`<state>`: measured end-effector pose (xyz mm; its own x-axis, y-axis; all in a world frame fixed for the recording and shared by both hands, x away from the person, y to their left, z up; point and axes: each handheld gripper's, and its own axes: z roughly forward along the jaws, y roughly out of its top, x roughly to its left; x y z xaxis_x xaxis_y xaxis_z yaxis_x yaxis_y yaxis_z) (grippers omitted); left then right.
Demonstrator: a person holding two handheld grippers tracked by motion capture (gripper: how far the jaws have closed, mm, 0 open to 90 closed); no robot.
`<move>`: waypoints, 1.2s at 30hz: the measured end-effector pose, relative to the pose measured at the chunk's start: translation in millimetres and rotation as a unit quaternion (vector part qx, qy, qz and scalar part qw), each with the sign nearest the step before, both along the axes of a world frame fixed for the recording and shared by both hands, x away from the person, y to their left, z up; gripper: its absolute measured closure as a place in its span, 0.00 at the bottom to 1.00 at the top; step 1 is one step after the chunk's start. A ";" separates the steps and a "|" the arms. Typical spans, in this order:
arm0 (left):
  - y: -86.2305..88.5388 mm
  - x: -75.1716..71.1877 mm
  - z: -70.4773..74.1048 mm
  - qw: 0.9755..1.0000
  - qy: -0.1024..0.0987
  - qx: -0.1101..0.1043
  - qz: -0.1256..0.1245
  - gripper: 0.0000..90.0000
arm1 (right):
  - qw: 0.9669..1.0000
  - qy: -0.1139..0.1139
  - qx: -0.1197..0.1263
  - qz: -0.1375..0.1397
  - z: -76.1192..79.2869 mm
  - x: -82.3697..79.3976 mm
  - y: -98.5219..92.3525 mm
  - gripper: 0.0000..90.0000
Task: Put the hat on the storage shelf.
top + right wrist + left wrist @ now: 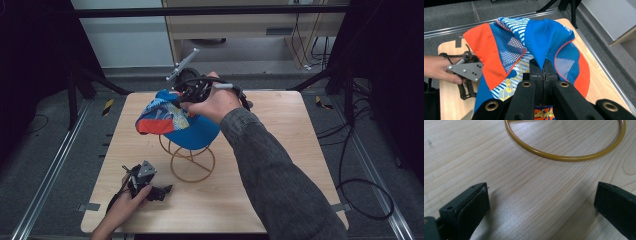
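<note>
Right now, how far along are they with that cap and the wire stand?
Done: the right gripper has pinched the blue cap. In hand: the cap hangs over the yellow wire stand; whether it's going on or coming off I can't tell. Left: letting go. The left gripper rests open on the table.

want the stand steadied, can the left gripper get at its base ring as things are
Probably yes: the left gripper is open, low on the table, with bare wood between it and the ring.
</note>
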<state>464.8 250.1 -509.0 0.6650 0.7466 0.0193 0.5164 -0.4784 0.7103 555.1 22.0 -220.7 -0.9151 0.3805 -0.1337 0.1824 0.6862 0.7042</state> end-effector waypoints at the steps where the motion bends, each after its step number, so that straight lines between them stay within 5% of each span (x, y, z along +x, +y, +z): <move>1: 0.0 0.0 0.0 1.000 0.000 0.000 0.000 0.00 | 1.000 0.001 0.000 0.001 -1.2 0.3 1.1 0.99; 23: 0.0 0.1 -0.1 1.000 0.000 -0.001 0.000 0.00 | 1.000 0.008 -0.017 0.007 -13.4 2.6 9.2 0.97; 36: 0.0 0.1 -0.1 1.000 0.000 -0.001 0.000 0.00 | 1.000 0.008 -0.005 0.002 -13.3 1.5 6.0 0.85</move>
<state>464.9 250.1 -509.1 0.6657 0.7460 0.0184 0.5157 -0.4777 0.7112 556.6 28.0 -234.0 -0.9185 0.3760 -0.1225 0.1912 0.6934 0.6947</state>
